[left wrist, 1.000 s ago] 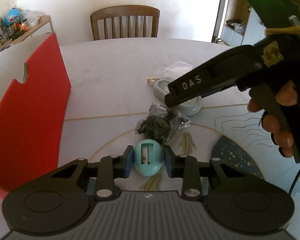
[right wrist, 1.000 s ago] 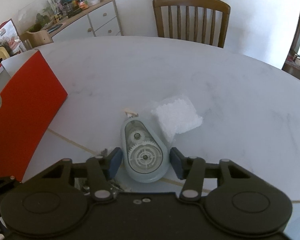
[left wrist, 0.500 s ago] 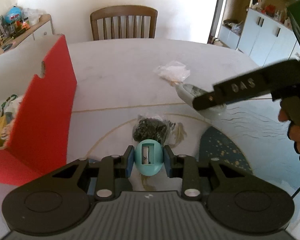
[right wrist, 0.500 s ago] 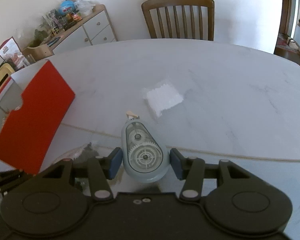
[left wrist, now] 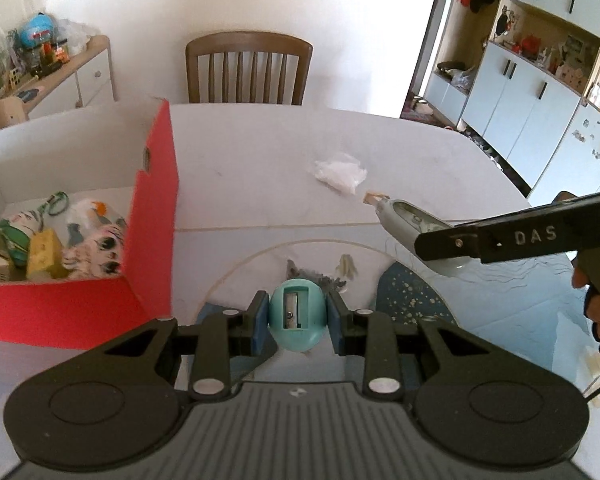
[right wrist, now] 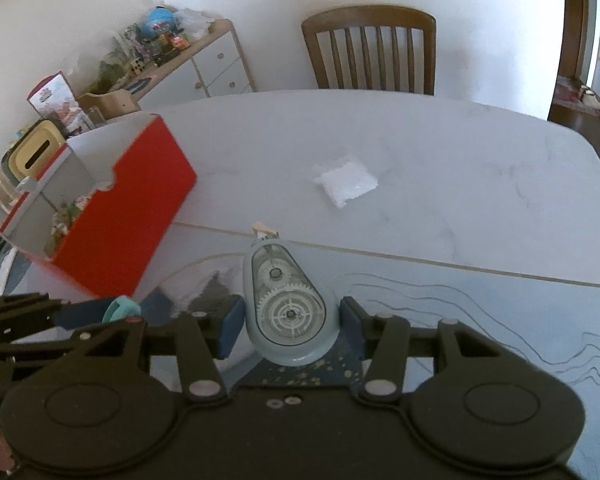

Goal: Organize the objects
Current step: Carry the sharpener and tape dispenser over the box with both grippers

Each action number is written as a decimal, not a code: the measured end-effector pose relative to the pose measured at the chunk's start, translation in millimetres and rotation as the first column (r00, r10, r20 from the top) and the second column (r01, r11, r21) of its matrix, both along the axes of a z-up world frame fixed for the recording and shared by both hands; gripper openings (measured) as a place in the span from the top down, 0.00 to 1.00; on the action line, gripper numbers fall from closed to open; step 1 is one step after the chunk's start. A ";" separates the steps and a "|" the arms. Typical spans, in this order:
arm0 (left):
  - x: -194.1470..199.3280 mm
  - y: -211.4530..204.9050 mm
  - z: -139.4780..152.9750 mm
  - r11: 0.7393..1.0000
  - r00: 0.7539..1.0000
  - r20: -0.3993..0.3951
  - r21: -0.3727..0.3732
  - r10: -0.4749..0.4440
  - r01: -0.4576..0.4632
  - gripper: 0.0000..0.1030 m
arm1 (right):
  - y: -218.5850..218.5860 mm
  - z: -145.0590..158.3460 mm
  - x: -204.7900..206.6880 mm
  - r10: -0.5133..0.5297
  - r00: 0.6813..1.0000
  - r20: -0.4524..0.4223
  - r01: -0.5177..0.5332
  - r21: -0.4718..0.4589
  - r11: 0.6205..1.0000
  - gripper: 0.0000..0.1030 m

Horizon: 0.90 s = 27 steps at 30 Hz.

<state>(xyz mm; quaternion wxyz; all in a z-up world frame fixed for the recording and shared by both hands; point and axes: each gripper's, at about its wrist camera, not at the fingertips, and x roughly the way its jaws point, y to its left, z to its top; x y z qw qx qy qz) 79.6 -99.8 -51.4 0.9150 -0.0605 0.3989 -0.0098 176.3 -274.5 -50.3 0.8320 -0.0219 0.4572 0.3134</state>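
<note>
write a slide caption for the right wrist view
Right gripper holds a correction tape dispenser above the table, red box to its left.

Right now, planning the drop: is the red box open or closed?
Open: the red box has no lid on, and toys lie visible inside.

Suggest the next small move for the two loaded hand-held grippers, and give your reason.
Probably carry the left hand-held gripper over the red box and release there. It is shut on the teal pencil sharpener, the box stands open just beside it, and the right hand-held gripper, holding the correction tape dispenser, can follow.
</note>
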 end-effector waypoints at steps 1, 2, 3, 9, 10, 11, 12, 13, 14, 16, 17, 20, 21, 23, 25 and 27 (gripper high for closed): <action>-1.4 1.3 3.7 1.000 1.000 0.004 0.000 0.001 -0.001 0.71 | 1.9 4.2 -3.2 0.003 1.000 0.006 -0.003 -0.001 1.000 0.51; -2.7 4.0 7.9 1.000 1.000 0.011 -0.001 0.000 0.000 0.71 | 3.4 8.6 -6.1 0.005 1.000 0.012 -0.005 0.001 1.000 0.51; -3.8 6.9 12.7 1.000 1.000 0.020 0.000 0.000 0.001 0.71 | 5.6 13.4 -9.3 0.008 1.000 0.018 -0.008 0.007 1.000 0.51; -8.9 33.7 41.9 1.000 0.998 0.063 0.010 0.014 -0.015 0.71 | 27.0 39.0 -22.8 0.011 0.998 0.055 -0.012 0.019 1.000 0.51; -9.4 39.0 46.0 1.000 0.998 0.066 0.011 0.017 -0.018 0.71 | 32.3 42.8 -25.2 0.012 0.998 0.061 -0.013 0.020 1.000 0.51; -10.2 45.3 49.9 1.000 0.997 0.072 0.011 0.021 -0.022 0.71 | 37.6 46.0 -26.8 0.013 0.998 0.065 -0.014 0.021 1.000 0.51; -10.6 52.1 53.4 1.000 0.997 0.079 0.012 0.024 -0.025 0.71 | 43.3 49.3 -28.4 0.015 0.997 0.070 -0.017 0.025 1.000 0.51; -11.1 59.3 57.0 0.999 0.996 0.084 0.015 0.028 -0.030 0.71 | 49.8 52.6 -30.1 0.018 0.997 0.075 -0.020 0.028 0.999 0.51; -12.5 67.6 60.7 0.999 0.996 0.089 0.019 0.033 -0.035 0.71 | 55.9 55.5 -31.9 0.020 0.997 0.079 -0.023 0.031 0.999 0.51; -14.7 83.6 66.8 0.998 0.994 0.097 0.028 0.044 -0.047 0.71 | 70.1 61.0 -35.9 0.028 0.996 0.090 -0.031 0.035 0.999 0.51; -15.7 91.6 69.4 0.998 0.994 0.100 0.032 0.048 -0.052 0.71 | 77.5 63.5 -38.0 0.033 0.995 0.094 -0.037 0.035 0.999 0.51; -17.8 118.7 76.4 0.997 0.993 0.105 0.046 0.062 -0.067 0.71 | 101.9 69.1 -45.0 0.053 0.993 0.106 -0.057 0.035 0.998 0.51; -17.9 128.3 78.1 0.996 0.992 0.106 0.052 0.068 -0.074 0.71 | 111.6 71.0 -47.4 0.062 0.992 0.111 -0.066 0.034 0.997 0.51; -18.2 145.8 80.5 0.995 0.991 0.106 0.058 0.078 -0.085 0.71 | 127.6 73.4 -50.0 0.075 0.990 0.118 -0.079 0.033 0.996 0.51; -17.7 164.6 81.4 0.993 0.990 0.102 0.062 0.097 -0.103 0.71 | 140.7 74.8 -52.6 0.086 0.989 0.123 -0.091 0.034 0.995 0.51; -18.4 180.3 81.0 0.991 0.989 0.101 0.064 0.111 -0.118 0.71 | 155.6 74.5 -55.3 0.095 0.988 0.125 -0.099 0.030 0.995 0.51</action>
